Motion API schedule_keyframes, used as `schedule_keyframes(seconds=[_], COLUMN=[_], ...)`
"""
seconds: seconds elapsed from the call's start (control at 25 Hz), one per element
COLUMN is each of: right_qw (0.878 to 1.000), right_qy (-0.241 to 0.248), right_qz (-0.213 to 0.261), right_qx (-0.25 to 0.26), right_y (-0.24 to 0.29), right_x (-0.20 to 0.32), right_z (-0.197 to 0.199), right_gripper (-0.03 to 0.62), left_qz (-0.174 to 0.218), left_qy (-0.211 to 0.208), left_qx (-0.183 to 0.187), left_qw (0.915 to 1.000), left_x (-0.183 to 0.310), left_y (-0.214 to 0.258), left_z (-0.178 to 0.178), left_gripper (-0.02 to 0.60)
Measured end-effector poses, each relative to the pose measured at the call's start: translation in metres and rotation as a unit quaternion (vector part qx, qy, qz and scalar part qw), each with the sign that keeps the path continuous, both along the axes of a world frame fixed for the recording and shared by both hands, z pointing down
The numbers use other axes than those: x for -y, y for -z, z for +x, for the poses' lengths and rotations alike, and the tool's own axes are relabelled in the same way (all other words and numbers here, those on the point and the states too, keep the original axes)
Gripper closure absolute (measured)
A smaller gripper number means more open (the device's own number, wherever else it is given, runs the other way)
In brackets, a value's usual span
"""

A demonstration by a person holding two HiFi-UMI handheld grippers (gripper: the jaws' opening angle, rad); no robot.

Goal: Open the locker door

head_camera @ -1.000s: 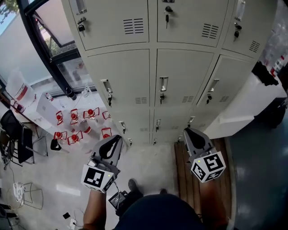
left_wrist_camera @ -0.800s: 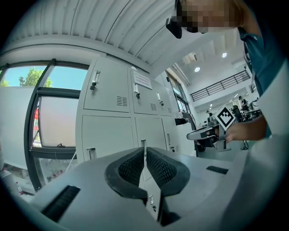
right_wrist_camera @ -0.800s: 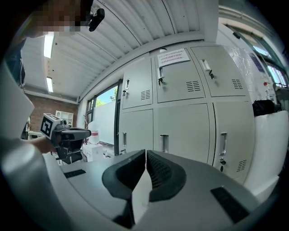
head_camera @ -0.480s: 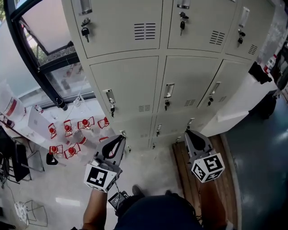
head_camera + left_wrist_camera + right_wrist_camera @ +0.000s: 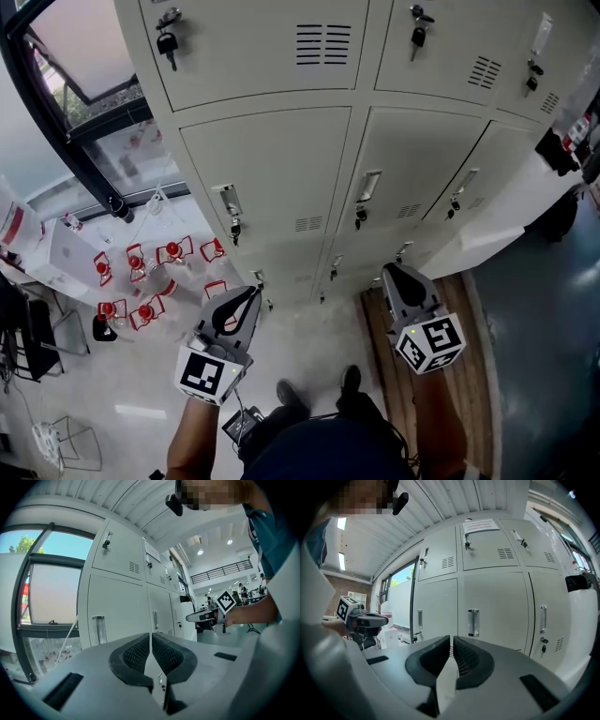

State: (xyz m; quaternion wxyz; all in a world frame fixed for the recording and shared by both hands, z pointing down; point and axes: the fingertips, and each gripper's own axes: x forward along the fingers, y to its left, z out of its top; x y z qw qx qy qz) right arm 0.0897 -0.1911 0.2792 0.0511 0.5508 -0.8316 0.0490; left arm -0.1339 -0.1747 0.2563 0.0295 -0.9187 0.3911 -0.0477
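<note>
A bank of beige lockers (image 5: 281,141) fills the head view, all doors closed. Each door has a recessed metal handle (image 5: 228,200) with a key (image 5: 234,228) hanging below it. My left gripper (image 5: 247,296) is shut and empty, held low in front of the left column. In the left gripper view, the left gripper (image 5: 150,645) points past a handle (image 5: 99,630). My right gripper (image 5: 387,272) is also shut and empty, short of the middle column. The right gripper (image 5: 451,649) faces a door handle (image 5: 473,622) from a distance. Neither gripper touches a locker.
Red-and-white items (image 5: 150,281) lie scattered on the floor at the left, below a dark-framed window (image 5: 66,122). A wooden pallet (image 5: 394,394) lies under the right gripper. A white cabinet (image 5: 506,225) juts out at the right. A chair (image 5: 23,323) stands far left.
The person has stepped closer to the lockers, which sit lower and larger in the head view. Both grippers stay shut and keep about the same place in the view.
</note>
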Motion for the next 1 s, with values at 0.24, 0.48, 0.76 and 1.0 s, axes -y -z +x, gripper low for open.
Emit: schedule_keyframes(seconds=[0.24,0.48,0.76,1.0], right_qw=[1.0,0.999,0.998,0.998], right_qy=[0.02,0.03,0.037,0.041], right_qz=[-0.017,-0.029,-0.045,-0.053], right_qx=[0.002,0.006,0.005,-0.005], right_y=[-0.033,-0.075,-0.132,-0.188], right_x=[0.028,0.055,0.088,0.11], right_z=[0.0,0.002,-0.004,-0.009], right_gripper=[0.557,0.556,0.556,0.556], left_qz=[-0.014,-0.027,-0.051,-0.072], left_qy=[0.019,0.035,0.045,0.053], left_qx=[0.006,0.015,0.016,0.017], left_qw=[0.9997,0.9989,0.9976,0.9958], left_x=[0.018,0.033,0.054,0.069], left_y=[-0.023,-0.056,-0.1,-0.143], left_z=[0.004,0.005,0.003,-0.001], left_gripper=[0.549,0.55,0.549,0.549])
